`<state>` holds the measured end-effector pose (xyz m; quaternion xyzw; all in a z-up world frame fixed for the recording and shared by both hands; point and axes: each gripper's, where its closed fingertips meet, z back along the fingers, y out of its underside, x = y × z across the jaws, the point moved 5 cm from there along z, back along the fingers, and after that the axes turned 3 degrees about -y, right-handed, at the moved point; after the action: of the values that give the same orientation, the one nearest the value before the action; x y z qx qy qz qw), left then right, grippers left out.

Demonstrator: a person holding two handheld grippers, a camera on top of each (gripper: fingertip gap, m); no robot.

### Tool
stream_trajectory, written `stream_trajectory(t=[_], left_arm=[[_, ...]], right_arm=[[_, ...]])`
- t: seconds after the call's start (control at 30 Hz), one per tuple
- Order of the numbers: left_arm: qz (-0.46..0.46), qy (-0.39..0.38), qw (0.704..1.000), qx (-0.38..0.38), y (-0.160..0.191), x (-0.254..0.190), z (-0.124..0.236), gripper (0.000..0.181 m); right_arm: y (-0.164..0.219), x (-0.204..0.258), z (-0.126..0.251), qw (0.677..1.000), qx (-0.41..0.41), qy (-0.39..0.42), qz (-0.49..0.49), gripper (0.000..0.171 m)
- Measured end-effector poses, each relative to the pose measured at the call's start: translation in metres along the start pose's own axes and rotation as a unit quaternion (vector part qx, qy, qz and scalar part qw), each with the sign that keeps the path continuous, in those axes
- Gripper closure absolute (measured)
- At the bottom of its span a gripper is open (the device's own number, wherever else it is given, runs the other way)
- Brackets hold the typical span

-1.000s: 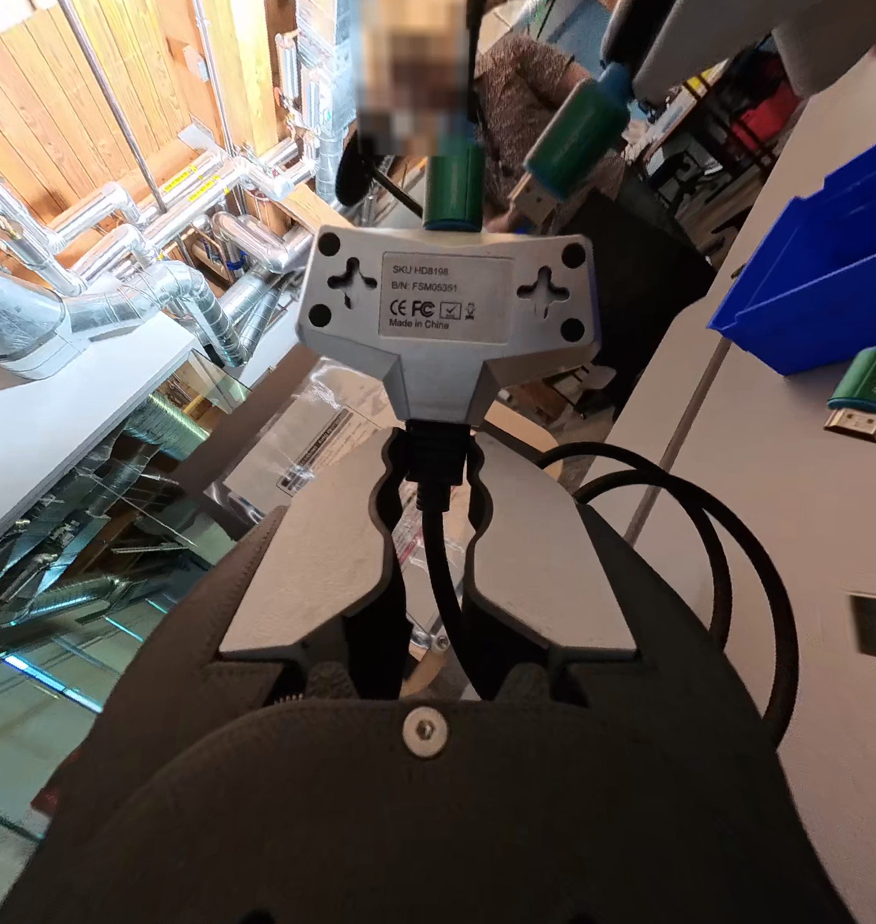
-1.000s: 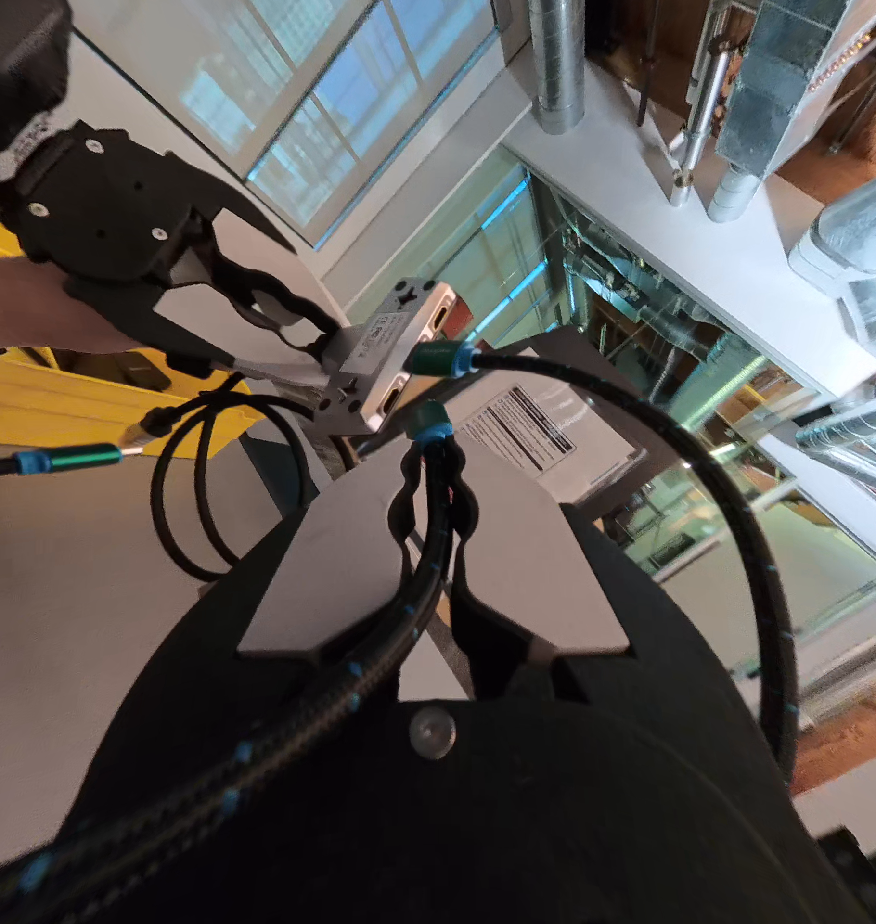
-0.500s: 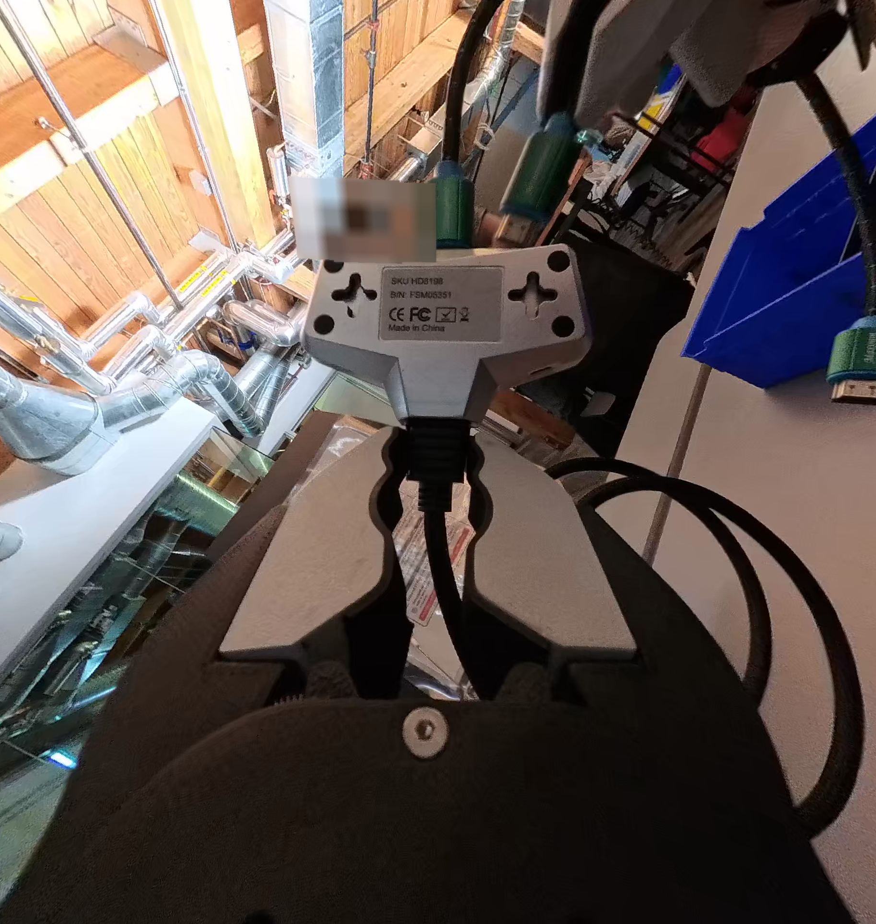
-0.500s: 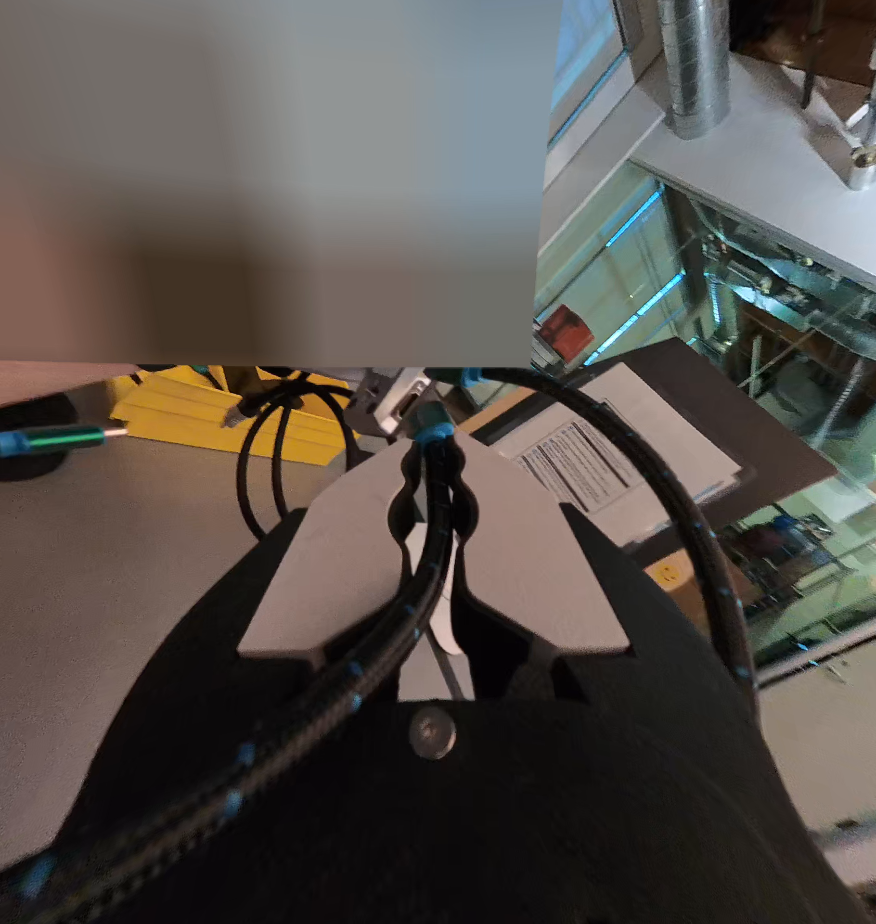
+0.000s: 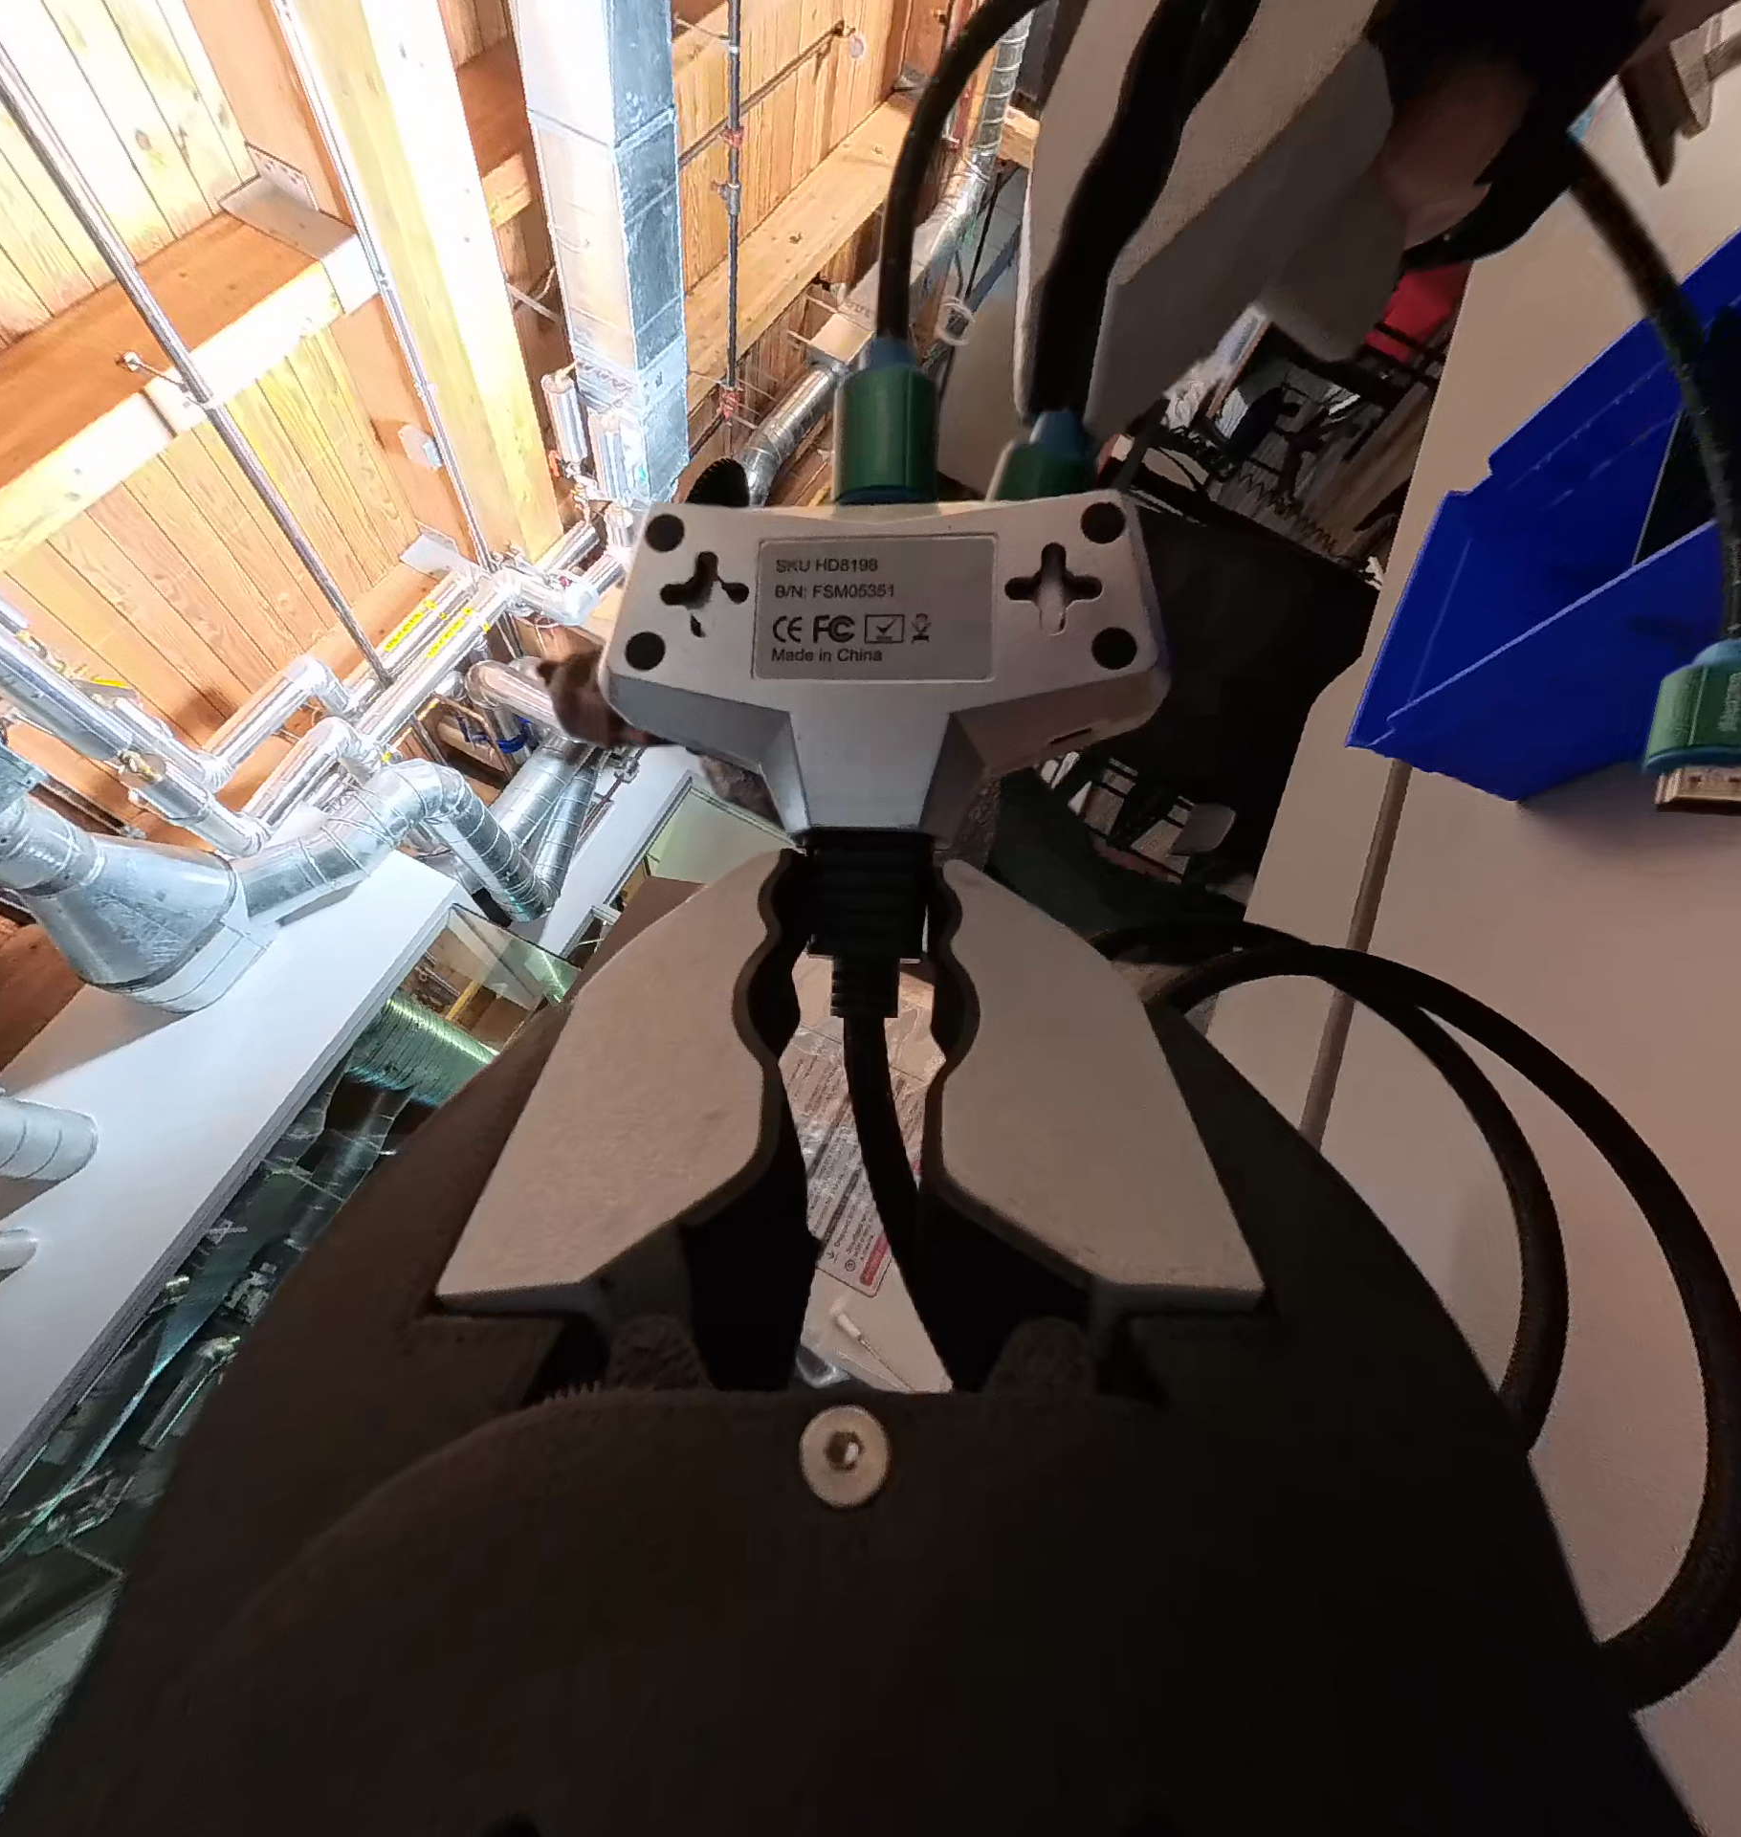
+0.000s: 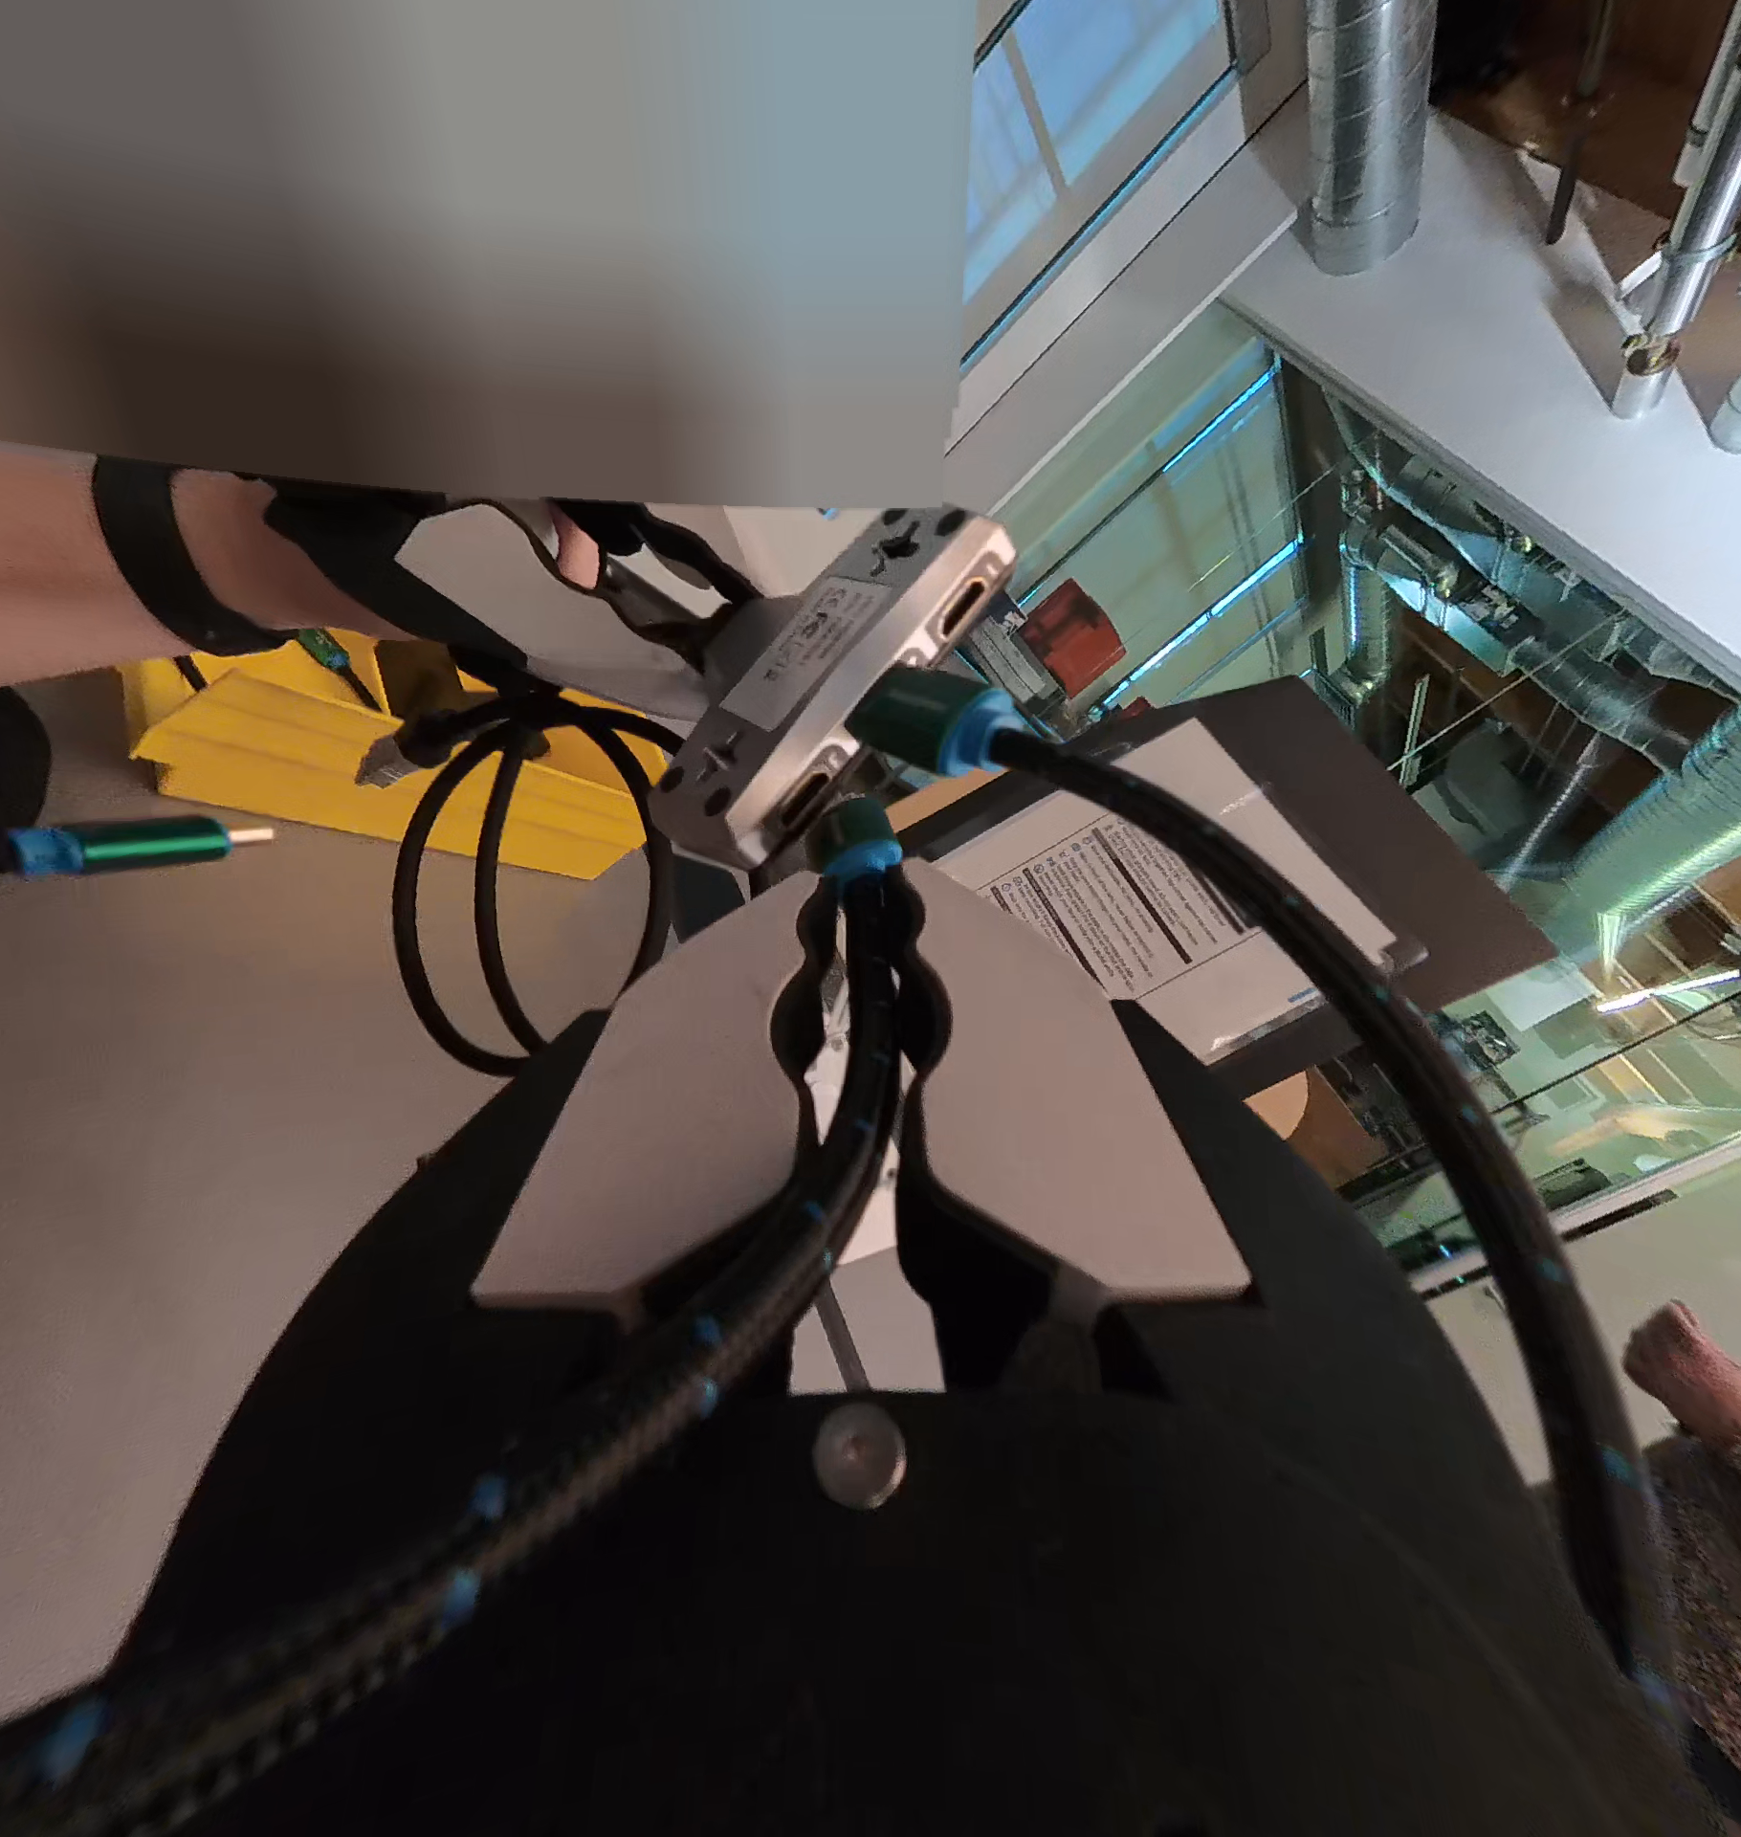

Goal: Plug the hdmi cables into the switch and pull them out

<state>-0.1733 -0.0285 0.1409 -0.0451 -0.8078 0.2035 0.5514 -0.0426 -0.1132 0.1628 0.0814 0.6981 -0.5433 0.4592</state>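
Right gripper [image 6: 862,900], clamped on the second green plug [image 6: 852,830], just closed in on the switch [image 5: 881,646] – held mid-air above the desk by the left gripper's [image 5: 862,900] pinched pigtail – so insertion looks imminent.

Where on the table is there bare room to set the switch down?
Bare grey table lies left of the black cable loops, in front of the yellow bin, below the loose green plug. More shows below the blue bin, right of the loops. The switch itself is crowded with plugs.
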Motion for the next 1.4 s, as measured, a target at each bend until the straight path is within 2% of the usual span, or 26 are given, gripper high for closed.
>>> stream_trajectory(t=[0.1,0.27,0.4,0.63,0.97,1.1,1.27,1.4], left_arm=[[0.002,0.012,1.000,-0.008,-0.004,-0.005,-0.002,0.159],[0.012,0.019,1.000,-0.006,-0.004,-0.009,-0.005,0.159],[0.015,0.000,1.000,-0.002,-0.002,-0.011,-0.008,0.159],[0.018,0.025,0.997,0.068,0.013,-0.026,-0.021,0.159],[0.013,0.019,0.995,0.097,0.022,-0.038,-0.030,0.159],[0.032,-0.004,0.998,0.050,0.021,-0.025,-0.023,0.159],[0.025,-0.038,0.998,0.038,0.033,-0.011,-0.011,0.159],[0.013,-0.048,0.998,0.037,0.035,-0.006,-0.007,0.159]], right_arm=[[0.001,0.009,-0.009,1.000,-0.002,-0.019,0.004,0.161],[-0.001,0.007,-0.010,1.000,-0.016,-0.003,0.003,0.161],[0.002,0.004,-0.012,0.999,-0.033,0.001,-0.011,0.161],[0.021,0.000,-0.019,0.999,-0.010,-0.024,-0.039,0.162],[0.035,-0.004,-0.021,0.996,0.001,-0.045,-0.078,0.162],[0.022,-0.002,-0.014,0.999,0.031,-0.015,-0.040,0.162],[-0.014,0.008,-0.002,0.998,0.030,0.053,0.017,0.162],[-0.019,0.014,-0.002,1.000,0.007,0.023,0.002,0.162]])
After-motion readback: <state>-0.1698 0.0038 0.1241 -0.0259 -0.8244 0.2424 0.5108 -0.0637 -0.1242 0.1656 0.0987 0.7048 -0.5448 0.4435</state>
